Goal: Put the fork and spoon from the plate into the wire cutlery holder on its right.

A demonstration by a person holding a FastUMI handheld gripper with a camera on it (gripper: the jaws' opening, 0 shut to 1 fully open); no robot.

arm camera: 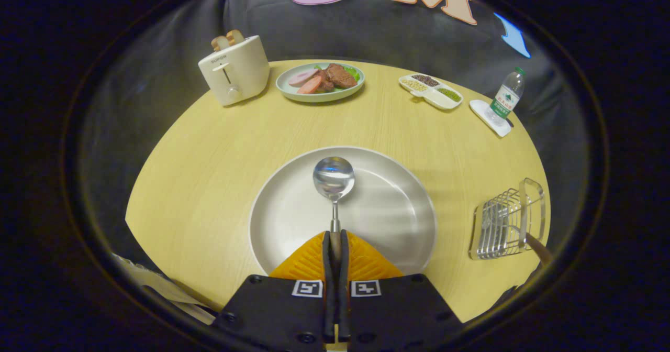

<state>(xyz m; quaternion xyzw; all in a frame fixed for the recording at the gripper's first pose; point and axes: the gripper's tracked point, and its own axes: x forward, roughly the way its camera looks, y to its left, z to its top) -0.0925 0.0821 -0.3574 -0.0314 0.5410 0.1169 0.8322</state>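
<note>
The gripper (335,242) pinches the shiny metal spoon (334,180) by its wooden handle, bowl over the round white plate (398,205), ready to carry to the wire cutlery holder (505,221) (seemingly already holding a wooden-handled utensil).

Spoon (334,180) over plate (398,221); cutlery holder (505,222) right.

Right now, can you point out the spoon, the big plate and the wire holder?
spoon (334,177): gripper view, on its bowl; fingers closed on its handle.
plate (398,210): gripper view, bare inner surface.
wire cutlery holder (502,226): gripper view, its wire side.
</note>
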